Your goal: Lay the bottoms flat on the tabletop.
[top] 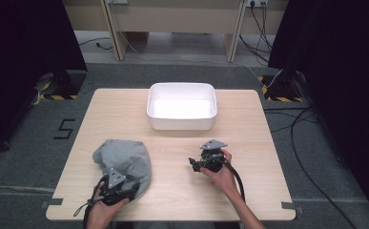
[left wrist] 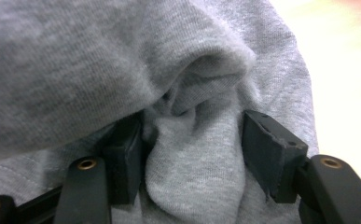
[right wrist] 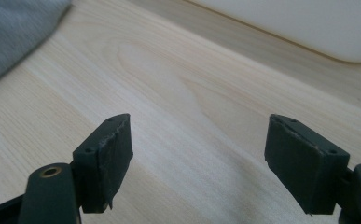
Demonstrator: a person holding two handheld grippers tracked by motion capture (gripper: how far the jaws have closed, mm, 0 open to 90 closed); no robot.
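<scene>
A crumpled grey sweatshirt-like cloth (top: 125, 160) lies on the front left of the wooden table (top: 253, 143). My left gripper (top: 128, 185) is pushed into its near edge. In the left gripper view a bunched fold of the grey cloth (left wrist: 192, 186) fills the gap between the two black pads, and my left gripper (left wrist: 192, 135) is shut on it. My right gripper (top: 195, 164) rests low over the table at front centre, pointing left. Its jaws stand open in the right gripper view (right wrist: 199, 154), with bare wood between them and the grey cloth (right wrist: 15, 32) off to the far left.
A white rectangular bin (top: 182, 87) stands at the back middle of the table; its wall (right wrist: 308, 28) crosses the top of the right gripper view. Bare wood lies between the cloth and the bin. Dark curtains, stands and floor cables surround the table.
</scene>
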